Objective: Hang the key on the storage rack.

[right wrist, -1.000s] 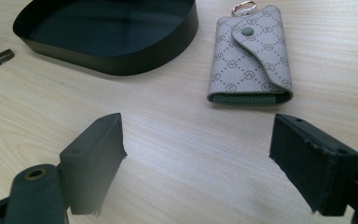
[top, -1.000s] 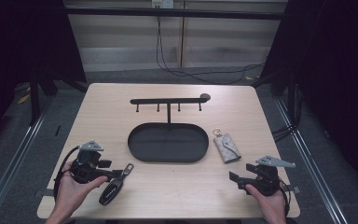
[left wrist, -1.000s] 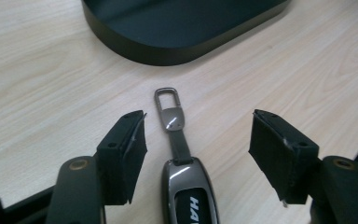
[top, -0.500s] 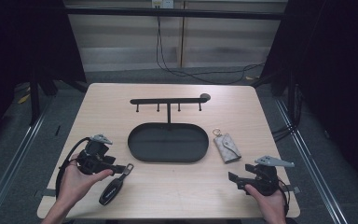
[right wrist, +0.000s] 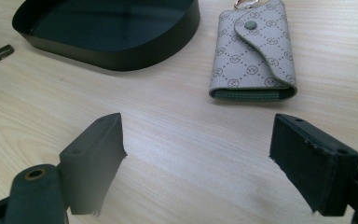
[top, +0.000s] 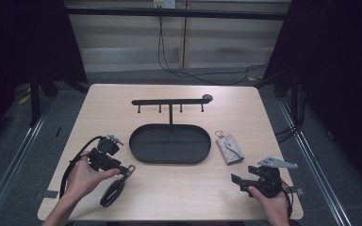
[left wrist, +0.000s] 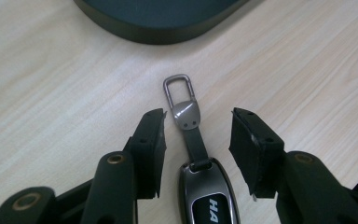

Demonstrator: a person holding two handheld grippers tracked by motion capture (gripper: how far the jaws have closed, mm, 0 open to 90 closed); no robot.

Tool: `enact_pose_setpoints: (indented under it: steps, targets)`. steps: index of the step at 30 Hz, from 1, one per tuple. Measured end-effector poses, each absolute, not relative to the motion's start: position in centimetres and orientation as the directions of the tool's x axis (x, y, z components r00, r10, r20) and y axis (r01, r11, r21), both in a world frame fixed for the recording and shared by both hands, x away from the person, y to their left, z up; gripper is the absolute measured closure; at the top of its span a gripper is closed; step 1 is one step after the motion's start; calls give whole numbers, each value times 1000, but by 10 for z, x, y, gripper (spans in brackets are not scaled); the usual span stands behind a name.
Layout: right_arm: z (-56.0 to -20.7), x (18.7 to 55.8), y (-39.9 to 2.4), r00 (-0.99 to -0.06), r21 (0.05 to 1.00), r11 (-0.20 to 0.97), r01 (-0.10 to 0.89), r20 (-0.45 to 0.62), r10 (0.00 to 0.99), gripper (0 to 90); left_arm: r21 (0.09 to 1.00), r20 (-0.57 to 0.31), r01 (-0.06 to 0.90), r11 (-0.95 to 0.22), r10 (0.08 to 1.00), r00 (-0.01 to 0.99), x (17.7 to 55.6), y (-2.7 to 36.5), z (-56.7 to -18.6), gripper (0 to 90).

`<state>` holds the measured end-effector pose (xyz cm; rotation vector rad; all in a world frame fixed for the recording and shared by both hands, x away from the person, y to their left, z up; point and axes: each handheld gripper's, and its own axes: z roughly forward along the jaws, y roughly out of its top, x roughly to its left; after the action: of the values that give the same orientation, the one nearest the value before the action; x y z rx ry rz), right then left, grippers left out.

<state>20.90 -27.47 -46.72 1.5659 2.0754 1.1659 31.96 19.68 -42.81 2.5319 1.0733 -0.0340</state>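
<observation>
We're at a light wooden table [top: 179, 197] with rounded corners, biggest thing in the scene. Sitting mid-table is a dark oval metal tray [top: 169, 143] with a low rim, and a thin black T-shaped hook rack [top: 170, 101] rises from its far edge with 4 little hooks along the bar.

Right of the tray, just beside it but not touching, lies a grey patterned fabric key pouch [top: 229, 148] with a snap flap and a metal ring at its far end. In the right gripper view the pouch [right wrist: 254, 51] sits ahead of the jaws, well clear of them.

Our right gripper [top: 239, 179] rests low at the near right of the table, jaws wide apart with bare wood between them.

Our left gripper [top: 128, 169] is at the near left, close to the tray's left end. Its jaws have just been closing, and in the left gripper view they stand 1 on each side of the strap of a black and silver car key fob [left wrist: 200, 186] without pressing on it yet, so there's still a gap on both sides. The fob lies flat on the wood, its metal clip loop [left wrist: 179, 88] pointing toward the tray rim but short of it.
</observation>
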Motion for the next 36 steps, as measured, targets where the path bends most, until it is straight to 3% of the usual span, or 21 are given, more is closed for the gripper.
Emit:
enact_pose_setpoints:
  steps: [24, 36]
  targets:
    - [-470, 211, -274, -366, 727, 84, 681, 240, 899, 189, 200, -148, 713, -672, 698, 700, 337, 175, -458, 615]
    - [-470, 212, -274, -364, 725, 89, 683, 233, 902, 189, 152, -78, 703, -695, 700, 710, 337, 161, -465, 644]
